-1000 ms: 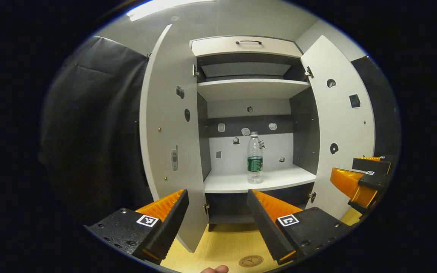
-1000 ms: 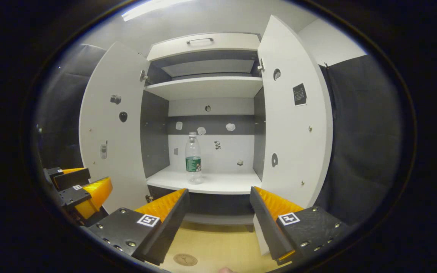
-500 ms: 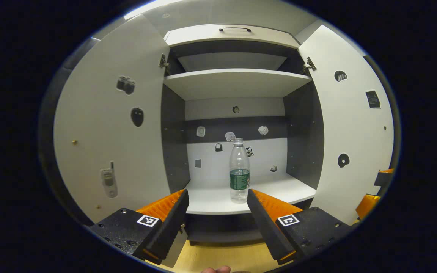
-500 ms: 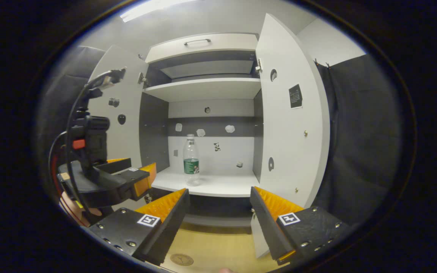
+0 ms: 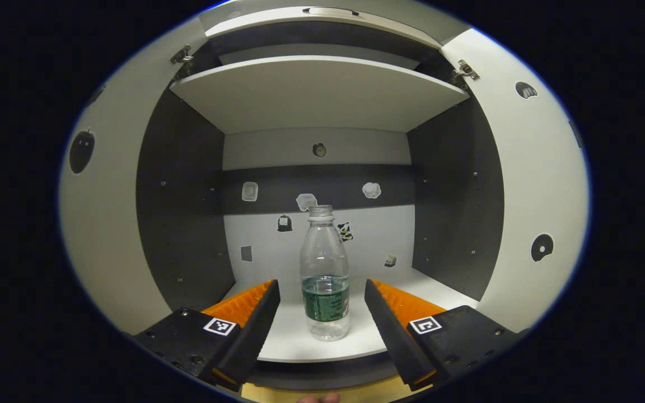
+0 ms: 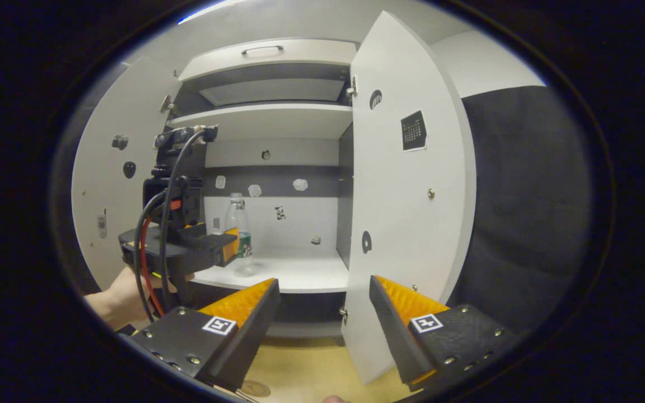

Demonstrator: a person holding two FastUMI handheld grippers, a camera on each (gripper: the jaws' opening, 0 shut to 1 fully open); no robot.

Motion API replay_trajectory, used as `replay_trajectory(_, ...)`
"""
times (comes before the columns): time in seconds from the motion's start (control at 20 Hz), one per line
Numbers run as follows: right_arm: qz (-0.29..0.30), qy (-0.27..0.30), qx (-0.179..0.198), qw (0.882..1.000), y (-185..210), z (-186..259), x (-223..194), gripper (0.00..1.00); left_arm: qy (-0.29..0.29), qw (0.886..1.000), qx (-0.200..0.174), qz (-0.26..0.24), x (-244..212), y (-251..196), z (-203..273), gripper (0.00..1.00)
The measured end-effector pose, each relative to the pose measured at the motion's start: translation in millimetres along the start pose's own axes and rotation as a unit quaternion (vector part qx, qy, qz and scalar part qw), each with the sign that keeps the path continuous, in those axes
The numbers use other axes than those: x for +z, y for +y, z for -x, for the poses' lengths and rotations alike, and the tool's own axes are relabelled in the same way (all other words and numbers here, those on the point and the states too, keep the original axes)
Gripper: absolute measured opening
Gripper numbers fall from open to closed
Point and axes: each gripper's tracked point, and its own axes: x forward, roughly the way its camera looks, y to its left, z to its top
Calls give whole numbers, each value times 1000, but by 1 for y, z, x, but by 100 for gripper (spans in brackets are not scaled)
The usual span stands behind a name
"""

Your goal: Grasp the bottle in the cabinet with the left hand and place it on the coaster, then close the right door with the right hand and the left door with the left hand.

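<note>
A clear plastic bottle (image 5: 325,274) with a green label stands upright on the cabinet's lower shelf (image 5: 289,347). My left gripper (image 5: 321,288) is open, level with the bottle's label, one finger on either side of it with gaps showing. In the right gripper view the left gripper (image 6: 227,246), held by a hand (image 6: 118,294), reaches into the cabinet and partly covers the bottle (image 6: 237,210). My right gripper (image 6: 322,285) hangs open and empty in front of the cabinet. A round brown coaster (image 6: 254,388) lies on the wooden table (image 6: 311,364).
Both white cabinet doors stand open: the left door (image 6: 104,184) and the right door (image 6: 412,212), whose lower edge is close to my right gripper's right finger. An upper shelf (image 5: 317,95) spans overhead. Black cloth (image 6: 524,212) hangs to the right.
My left gripper has moved forward into the cabinet, so the bottle now sits between its fingers. My right gripper has shifted slightly right, toward the right door.
</note>
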Motion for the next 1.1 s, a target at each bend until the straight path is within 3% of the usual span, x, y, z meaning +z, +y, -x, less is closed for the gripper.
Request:
replay_trajectory(0.65, 19, 15, -22, 999, 8, -7, -2, 98, 9, 1000, -11, 9, -11, 0, -72, 96)
replay_trajectory(0.8, 20, 17, -27, 999, 4, -6, -4, 98, 8, 1000, -9, 11, -13, 0, -74, 83)
replay_trajectory(1.1, 16, 16, -23, 999, -2, -4, -4, 98, 2, 1000, 0, 21, -5, 5, -62, 81)
